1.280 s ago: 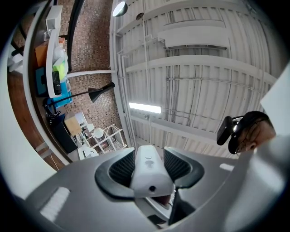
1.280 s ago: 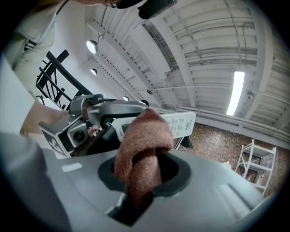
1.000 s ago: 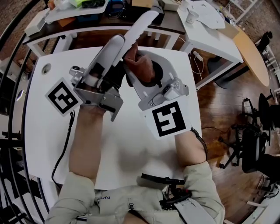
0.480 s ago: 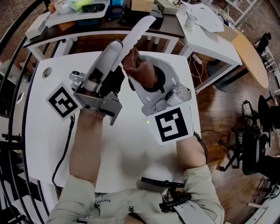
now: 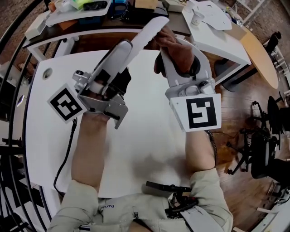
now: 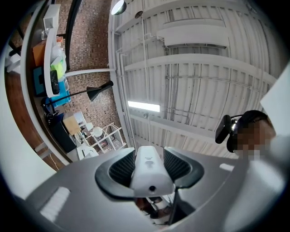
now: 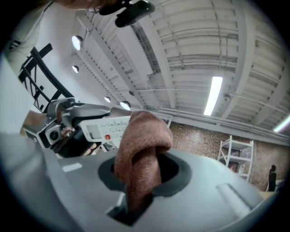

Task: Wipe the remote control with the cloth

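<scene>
In the head view my left gripper (image 5: 123, 53) is shut on the lower part of a white remote control (image 5: 149, 31), which slants up and away over the white table (image 5: 136, 149). The left gripper view shows the remote's (image 6: 147, 174) end clamped between the ribbed pads of the left gripper (image 6: 148, 168). My right gripper (image 5: 177, 53) is shut on a bunched brown cloth (image 5: 172, 44), just right of the remote's upper end and apart from it. From the right gripper (image 7: 144, 170) the cloth (image 7: 140, 145) bulges out of the jaws, with the remote's button face (image 7: 108, 129) to the left.
A cluttered desk (image 5: 81, 11) stands beyond the table, with a white side table (image 5: 213, 20) and a round wooden top (image 5: 260, 54) to the right. A black cable (image 5: 68, 149) trails over the table's left part. A black tool (image 5: 167, 186) lies at the person's lap.
My right gripper has swung right and upward with the cloth, from against the remote's middle to beside its upper end. The left gripper and the remote have stayed put.
</scene>
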